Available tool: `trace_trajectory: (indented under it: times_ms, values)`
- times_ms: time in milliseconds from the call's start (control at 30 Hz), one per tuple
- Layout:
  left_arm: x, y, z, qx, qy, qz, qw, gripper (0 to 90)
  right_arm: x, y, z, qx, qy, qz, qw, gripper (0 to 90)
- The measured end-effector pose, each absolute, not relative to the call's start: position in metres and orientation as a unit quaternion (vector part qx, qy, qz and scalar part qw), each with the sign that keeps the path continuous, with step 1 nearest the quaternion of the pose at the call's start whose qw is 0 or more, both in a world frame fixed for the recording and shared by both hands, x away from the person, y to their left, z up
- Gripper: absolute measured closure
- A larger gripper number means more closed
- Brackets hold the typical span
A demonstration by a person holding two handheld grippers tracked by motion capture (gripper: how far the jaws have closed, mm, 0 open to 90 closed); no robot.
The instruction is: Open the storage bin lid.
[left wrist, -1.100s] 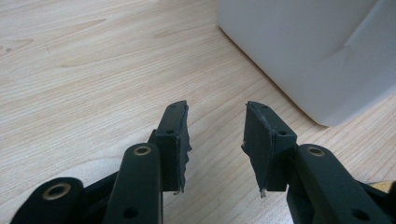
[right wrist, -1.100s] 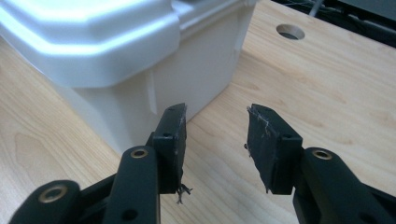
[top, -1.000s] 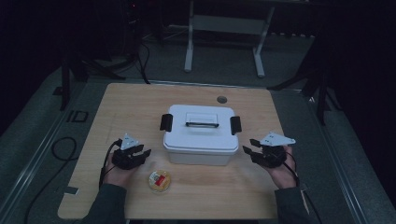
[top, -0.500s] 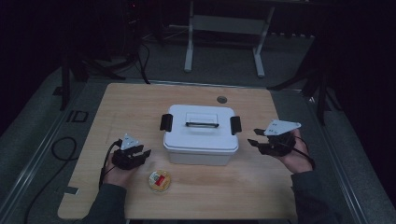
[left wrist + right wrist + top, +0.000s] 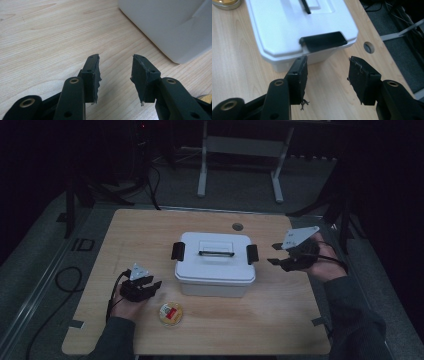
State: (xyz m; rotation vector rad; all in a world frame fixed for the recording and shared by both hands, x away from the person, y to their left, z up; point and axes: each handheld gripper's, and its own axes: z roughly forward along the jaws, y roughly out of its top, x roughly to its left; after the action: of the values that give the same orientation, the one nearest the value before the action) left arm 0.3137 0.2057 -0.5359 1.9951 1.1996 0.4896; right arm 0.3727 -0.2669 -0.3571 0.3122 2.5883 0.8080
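1. sitting mid-table: one white lidded box (image 5: 214,264), two black side latches, one black lid handle.
2. one round yellow tin (image 5: 170,313) near the box's near-left corner, apart from it.
3. left gripper (image 5: 115,75) jaws apart, empty, over bare wood left of box.
4. right gripper (image 5: 327,77) jaws apart, empty, just beside right latch (image 5: 323,41).
5. one cable hole (image 5: 237,226) at the far edge of the table (image 5: 280,320).

High view looking forward and down over the light wooden table (image 5: 280,320), both gripper views low and close, all three sharing the white lidded plastic box (image 5: 215,265).
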Motion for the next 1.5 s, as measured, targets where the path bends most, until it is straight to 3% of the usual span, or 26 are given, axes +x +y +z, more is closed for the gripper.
trace_trajectory:
  times_ms: [567, 1500]
  values:
    - [0.315, 0.206, -0.537, 0.780, 0.470, 0.189, 0.367, 56.8, 0.394, -0.249, -0.330, 0.081, 0.945, 0.246, 0.198, 48.7]
    - [0.317, 0.204, -0.540, 0.784, 0.470, 0.185, 0.362, 56.3, 0.408, -0.204, -0.319, 0.023, 0.965, 0.193, 0.177, 52.7]
